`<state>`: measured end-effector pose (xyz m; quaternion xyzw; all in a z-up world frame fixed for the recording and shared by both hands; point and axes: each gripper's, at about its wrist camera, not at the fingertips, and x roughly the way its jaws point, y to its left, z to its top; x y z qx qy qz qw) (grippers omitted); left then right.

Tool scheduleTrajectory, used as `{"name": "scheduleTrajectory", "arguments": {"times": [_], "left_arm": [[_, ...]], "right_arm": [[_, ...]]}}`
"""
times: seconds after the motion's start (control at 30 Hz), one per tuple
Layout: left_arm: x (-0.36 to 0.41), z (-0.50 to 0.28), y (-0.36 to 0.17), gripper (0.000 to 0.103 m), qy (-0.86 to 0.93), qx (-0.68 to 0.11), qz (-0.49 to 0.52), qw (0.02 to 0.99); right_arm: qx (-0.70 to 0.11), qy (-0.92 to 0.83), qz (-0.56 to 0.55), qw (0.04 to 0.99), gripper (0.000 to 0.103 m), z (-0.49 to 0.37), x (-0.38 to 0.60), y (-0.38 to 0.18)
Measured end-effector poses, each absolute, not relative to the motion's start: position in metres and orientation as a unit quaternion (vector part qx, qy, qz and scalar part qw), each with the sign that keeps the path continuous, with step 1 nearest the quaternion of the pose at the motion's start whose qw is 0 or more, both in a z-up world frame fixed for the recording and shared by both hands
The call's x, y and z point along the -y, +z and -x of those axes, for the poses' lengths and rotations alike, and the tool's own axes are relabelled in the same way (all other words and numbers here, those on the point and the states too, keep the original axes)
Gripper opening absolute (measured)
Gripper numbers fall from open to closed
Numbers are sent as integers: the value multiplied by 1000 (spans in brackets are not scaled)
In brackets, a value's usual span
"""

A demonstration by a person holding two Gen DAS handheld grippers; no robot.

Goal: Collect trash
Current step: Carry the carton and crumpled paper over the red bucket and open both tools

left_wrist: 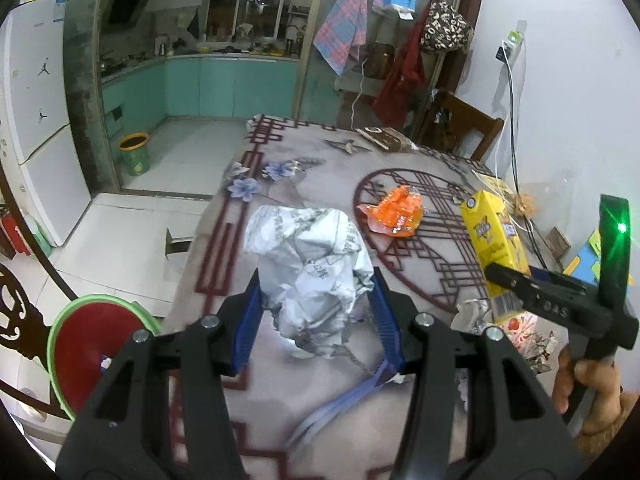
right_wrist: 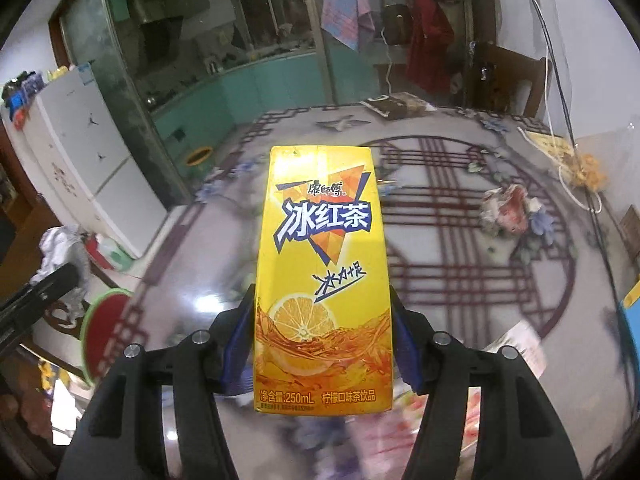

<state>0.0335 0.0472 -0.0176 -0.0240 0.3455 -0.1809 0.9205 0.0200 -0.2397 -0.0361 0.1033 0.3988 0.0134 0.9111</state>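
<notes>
My left gripper [left_wrist: 316, 280] is shut on a crumpled ball of white printed paper [left_wrist: 310, 264] and holds it above the patterned table [left_wrist: 320, 412]. My right gripper [right_wrist: 322, 300] is shut on a yellow iced-tea carton [right_wrist: 322, 276], held upright over the table; the carton also shows in the left wrist view [left_wrist: 494, 248] at the right. An orange plastic wrapper [left_wrist: 396, 210] lies on the table beyond the paper ball. A crumpled red-and-white wrapper [right_wrist: 510, 210] lies at the table's right.
A green-rimmed red stool [left_wrist: 100, 344] stands left of the table. A green and yellow bin [left_wrist: 135, 154] sits on the kitchen floor. A white fridge [left_wrist: 36, 120] is at far left. A wooden chair [left_wrist: 468, 128] and cables are at the far right.
</notes>
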Motion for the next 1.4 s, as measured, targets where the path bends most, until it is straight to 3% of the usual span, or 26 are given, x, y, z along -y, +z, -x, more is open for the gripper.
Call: {"name": "scheduleTrajectory", "arguments": {"times": [0.47,1.4], "left_arm": [[-147,-28,-19,49,-119,-349,89,925],[-224,-35,-44,49,-59,-378,144,913]], "right_arm": [[-391,68,-85,914,58,-16,149,-18],[-435,134,-61,888,58,-29,56,-51]]}}
